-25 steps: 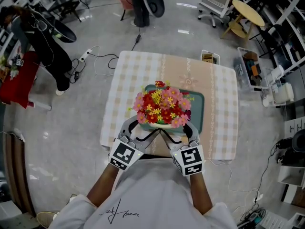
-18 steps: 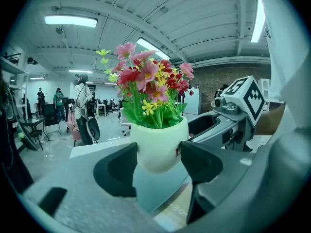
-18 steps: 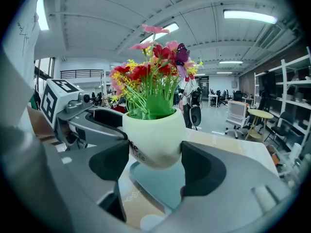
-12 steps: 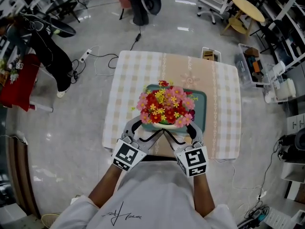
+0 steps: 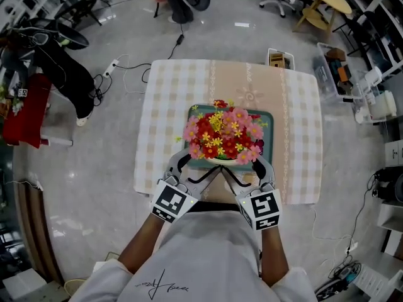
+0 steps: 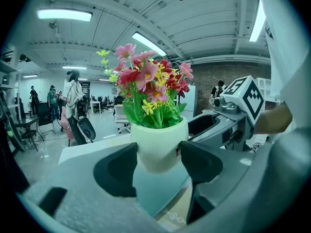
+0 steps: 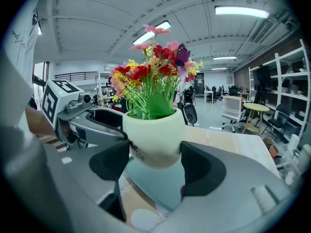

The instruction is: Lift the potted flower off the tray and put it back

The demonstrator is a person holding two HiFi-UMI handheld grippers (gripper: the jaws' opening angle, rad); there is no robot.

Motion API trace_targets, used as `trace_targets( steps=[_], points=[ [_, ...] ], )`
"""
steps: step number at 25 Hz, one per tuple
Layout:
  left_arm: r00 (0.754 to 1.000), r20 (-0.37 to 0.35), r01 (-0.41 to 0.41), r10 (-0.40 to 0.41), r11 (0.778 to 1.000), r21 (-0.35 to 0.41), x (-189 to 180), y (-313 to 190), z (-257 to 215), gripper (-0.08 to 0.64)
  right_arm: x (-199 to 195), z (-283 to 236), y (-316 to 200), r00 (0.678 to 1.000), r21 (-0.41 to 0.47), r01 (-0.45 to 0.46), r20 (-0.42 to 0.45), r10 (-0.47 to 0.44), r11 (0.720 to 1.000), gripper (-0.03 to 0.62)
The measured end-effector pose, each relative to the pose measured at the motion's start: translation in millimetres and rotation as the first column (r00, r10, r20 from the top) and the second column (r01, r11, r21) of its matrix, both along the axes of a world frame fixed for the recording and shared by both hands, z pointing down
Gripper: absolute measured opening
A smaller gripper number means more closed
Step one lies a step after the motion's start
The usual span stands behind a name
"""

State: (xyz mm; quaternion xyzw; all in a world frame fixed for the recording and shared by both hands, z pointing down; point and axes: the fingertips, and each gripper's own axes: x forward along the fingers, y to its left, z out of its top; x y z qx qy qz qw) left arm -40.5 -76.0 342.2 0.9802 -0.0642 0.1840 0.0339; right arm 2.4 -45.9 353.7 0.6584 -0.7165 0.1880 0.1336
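A white pot of red, pink and yellow flowers (image 5: 224, 134) hangs just above the near edge of the teal tray (image 5: 267, 119) on the table. My left gripper (image 5: 192, 166) and my right gripper (image 5: 250, 167) both clamp the pot from the near side. In the left gripper view the pot (image 6: 158, 144) sits squeezed between the dark pads (image 6: 116, 171), with the tray (image 6: 160, 188) below it. The right gripper view shows the same pot (image 7: 151, 139) held between its pads (image 7: 201, 168), clear of the tray (image 7: 163, 181).
The checked tablecloth (image 5: 170, 106) covers a small table. A small box (image 5: 280, 60) stands at its far right edge. Around the table lie a grey floor, cables (image 5: 129, 65), chairs and shelving (image 5: 352, 55).
Both grippers have carried the pot a little forward and to the right over the tray. The head view has shifted slightly.
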Motion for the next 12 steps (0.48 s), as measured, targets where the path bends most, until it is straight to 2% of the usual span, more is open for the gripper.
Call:
trace_targets(
  steps=[12],
  points=[
    [0.999,0.050,0.000,0.001,1.000,-0.012,30.8,-2.3,17.9,0.284,31.0,19.6,-1.5,0.999,-0.025,0.011,0.031,-0.010,1.000,0.339]
  ],
)
